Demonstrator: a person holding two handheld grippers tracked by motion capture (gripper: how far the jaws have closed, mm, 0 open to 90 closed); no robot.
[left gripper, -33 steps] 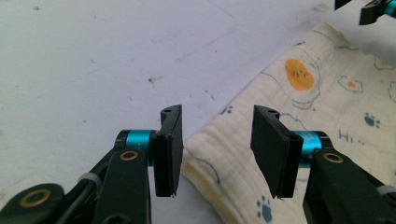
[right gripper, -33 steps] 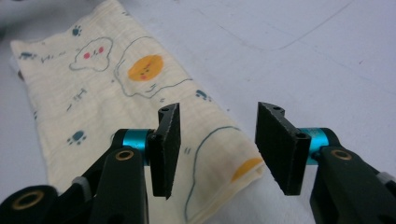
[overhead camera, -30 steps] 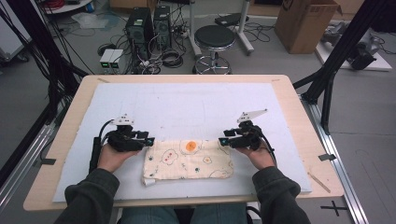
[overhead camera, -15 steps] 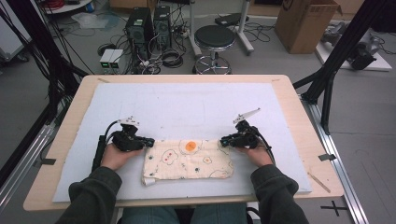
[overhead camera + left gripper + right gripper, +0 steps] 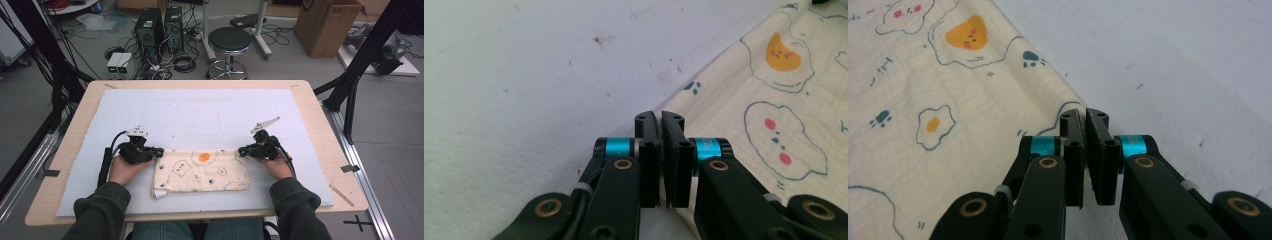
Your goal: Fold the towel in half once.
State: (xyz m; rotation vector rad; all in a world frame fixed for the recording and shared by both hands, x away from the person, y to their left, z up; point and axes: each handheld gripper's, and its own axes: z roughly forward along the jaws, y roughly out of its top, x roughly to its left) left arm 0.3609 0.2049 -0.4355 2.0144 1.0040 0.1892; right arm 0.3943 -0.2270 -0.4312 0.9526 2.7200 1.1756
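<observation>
On the white mat (image 5: 200, 115), a folded cloth (image 5: 202, 171) lay near the front edge as the left gripper (image 5: 159, 151) and right gripper (image 5: 241, 150) pinched its far corners, jaws just closed, apparently to lift or fold it.

A cloth (image 5: 201, 171) is laid flat on the mat (image 5: 200, 115) near the table's (image 5: 320, 125) front edge. The left gripper (image 5: 158, 151) is placed at its far left corner, the right gripper (image 5: 242, 150) at its far right corner. A stool (image 5: 229, 41) is seen behind the table.
</observation>
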